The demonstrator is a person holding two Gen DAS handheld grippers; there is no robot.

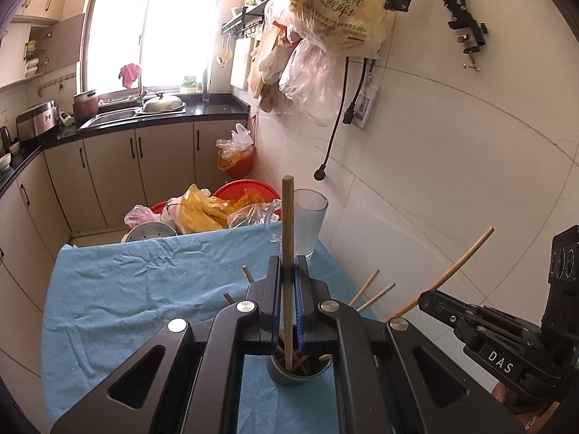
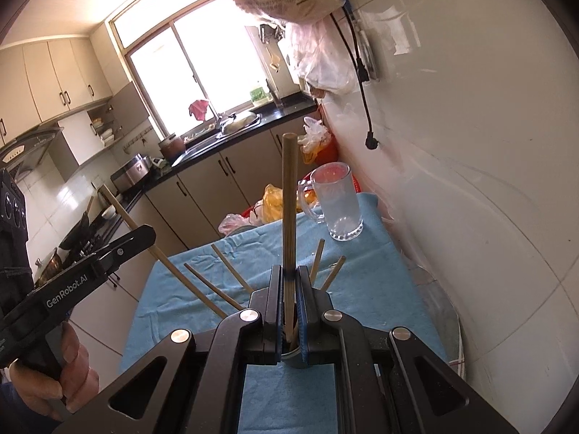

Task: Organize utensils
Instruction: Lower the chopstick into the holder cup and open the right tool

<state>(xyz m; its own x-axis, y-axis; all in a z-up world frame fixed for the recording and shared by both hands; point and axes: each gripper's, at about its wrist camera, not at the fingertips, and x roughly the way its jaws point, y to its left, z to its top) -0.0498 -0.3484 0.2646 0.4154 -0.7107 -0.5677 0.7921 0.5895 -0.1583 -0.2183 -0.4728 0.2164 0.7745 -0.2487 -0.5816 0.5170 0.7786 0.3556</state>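
My left gripper (image 1: 288, 271) is shut on an upright wooden chopstick (image 1: 288, 224) whose lower end stands in a dark round holder (image 1: 300, 372) on the blue cloth. My right gripper (image 2: 288, 278) is shut on another upright chopstick (image 2: 289, 195), its lower end in the same holder (image 2: 291, 358). Several more chopsticks (image 2: 202, 282) fan out of the holder. The right gripper shows at the right of the left wrist view (image 1: 434, 300), with its chopstick (image 1: 459, 264). The left gripper shows at the left of the right wrist view (image 2: 141, 235).
A clear glass mug (image 1: 307, 224) stands at the far right corner of the blue cloth-covered table (image 1: 126, 289), also in the right wrist view (image 2: 336, 202). A white tiled wall (image 1: 452, 162) runs close on the right. Red basins with plastic bags (image 1: 217, 206) sit beyond the table.
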